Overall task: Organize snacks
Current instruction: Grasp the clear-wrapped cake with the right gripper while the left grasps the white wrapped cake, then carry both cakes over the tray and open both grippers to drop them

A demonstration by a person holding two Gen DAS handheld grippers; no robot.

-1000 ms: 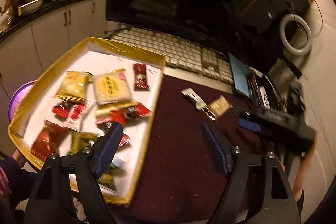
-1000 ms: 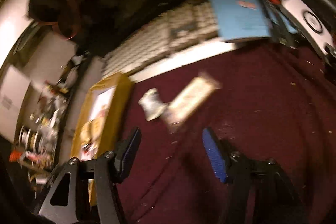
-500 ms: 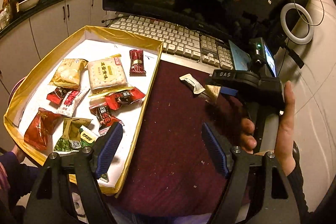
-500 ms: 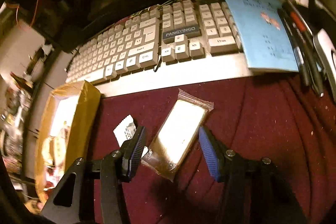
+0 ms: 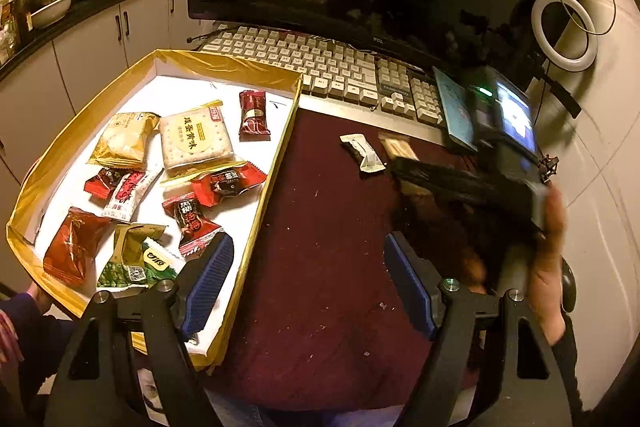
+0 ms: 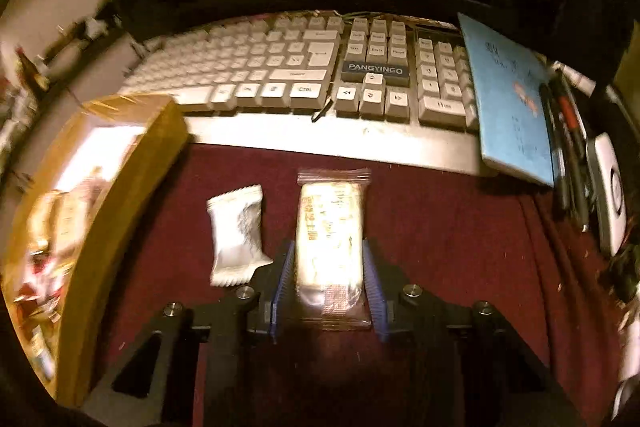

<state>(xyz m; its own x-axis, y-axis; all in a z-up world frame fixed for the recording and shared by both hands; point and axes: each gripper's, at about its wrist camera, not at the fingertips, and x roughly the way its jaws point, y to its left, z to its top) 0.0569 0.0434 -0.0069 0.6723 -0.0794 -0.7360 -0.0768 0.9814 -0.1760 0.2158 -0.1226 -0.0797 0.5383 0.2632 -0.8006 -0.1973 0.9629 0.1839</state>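
Most snacks lie in the gold-rimmed white tray [image 5: 224,67]. Right gripper [image 6: 329,283] jaws clasp the clear-wrapped biscuit bar [image 6: 330,231]; a white sachet [image 6: 237,235] lies just left; left gripper [image 5: 308,283] jaws gape empty.

Both wrist views face the keyboard [image 5: 320,67], sharing the maroon mat [image 6: 440,227].

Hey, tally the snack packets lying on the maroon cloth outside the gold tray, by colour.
White crinkle-edged packet: 1
Clear-wrapped golden biscuit bar: 1
Total: 2
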